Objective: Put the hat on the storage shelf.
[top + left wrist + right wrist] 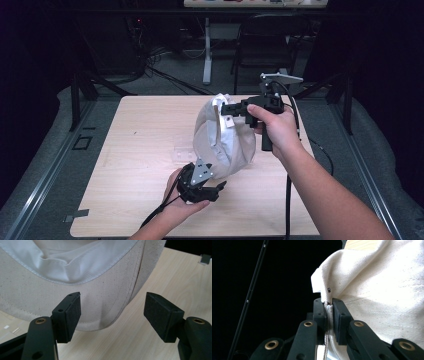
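Here the cream canvas cloth bag [222, 132] hangs upright above the pale wooden surface [135, 150], its long axis running from the pinched top hem down to its rounded bottom edge. The right claw [329, 315] sits at that top hem with its jaws clamped together on a fold of the fabric, carrying the bag's weight. The left claw [112, 315] is lower and nearer the person, just beside the bag's bottom edge; its jaws stand wide apart with nothing pressed between them, and the stitched lower rim lies just ahead of and slightly above the left-hand pad. So the left claw is the nearer one to the free lower end, and any fresh grip there means pushing forward until the rim passes between the pads
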Demonstrator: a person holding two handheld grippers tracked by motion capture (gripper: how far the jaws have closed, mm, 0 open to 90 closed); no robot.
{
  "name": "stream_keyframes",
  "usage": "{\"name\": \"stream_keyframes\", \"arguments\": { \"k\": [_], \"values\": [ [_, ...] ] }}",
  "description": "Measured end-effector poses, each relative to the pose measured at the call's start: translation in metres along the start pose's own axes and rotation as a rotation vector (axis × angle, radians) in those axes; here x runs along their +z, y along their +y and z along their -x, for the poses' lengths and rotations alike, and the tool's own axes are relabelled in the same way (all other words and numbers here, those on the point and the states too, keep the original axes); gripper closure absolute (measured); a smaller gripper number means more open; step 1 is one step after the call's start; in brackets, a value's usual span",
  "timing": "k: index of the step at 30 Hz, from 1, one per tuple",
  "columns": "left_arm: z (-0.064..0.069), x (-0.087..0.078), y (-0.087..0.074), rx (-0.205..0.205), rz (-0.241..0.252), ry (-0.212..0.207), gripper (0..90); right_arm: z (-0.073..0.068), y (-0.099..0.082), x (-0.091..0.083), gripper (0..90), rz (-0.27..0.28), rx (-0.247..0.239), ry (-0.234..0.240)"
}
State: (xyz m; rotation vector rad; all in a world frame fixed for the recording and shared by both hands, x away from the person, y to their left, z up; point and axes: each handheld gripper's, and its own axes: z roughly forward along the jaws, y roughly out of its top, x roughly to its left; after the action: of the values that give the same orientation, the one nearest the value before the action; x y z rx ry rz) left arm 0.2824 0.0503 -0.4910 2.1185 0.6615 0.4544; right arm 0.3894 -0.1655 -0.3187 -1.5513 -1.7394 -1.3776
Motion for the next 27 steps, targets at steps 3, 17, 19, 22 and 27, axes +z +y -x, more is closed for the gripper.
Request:
{"name": "stream_keyframes", "arguments": {
  "k": [3, 17, 19, 22, 27],
  "values": [
    [0.003, 0.008, 0.002, 0.026, -0.018, 0.036, 32.0, 0.000, 0.000, 0.001, 81.9, 0.000, -0.001, -0.003],
    [-0.002, 0.014, 0.003, 0.042, -0.065, 0.109, 55.6, 0.001, 0.001, 0.003, 81.9, 0.013, 0.004, -0.002],
    [-0.007, 0.012, 0.002, 0.032, -0.075, 0.114, 62.9, 0.000, 0.001, 0.003, 81.9, 0.014, 0.001, -0.003],
    [-0.011, 0.011, 0.001, 0.027, -0.072, 0.117, 65.6, 0.001, 0.001, 0.003, 81.9, 0.017, 0.001, -0.002],
    [-0.021, 0.005, 0.001, 0.016, -0.064, 0.127, 73.0, 0.000, 0.003, 0.001, 81.9, 0.031, 0.004, -0.008]
  ]
}}
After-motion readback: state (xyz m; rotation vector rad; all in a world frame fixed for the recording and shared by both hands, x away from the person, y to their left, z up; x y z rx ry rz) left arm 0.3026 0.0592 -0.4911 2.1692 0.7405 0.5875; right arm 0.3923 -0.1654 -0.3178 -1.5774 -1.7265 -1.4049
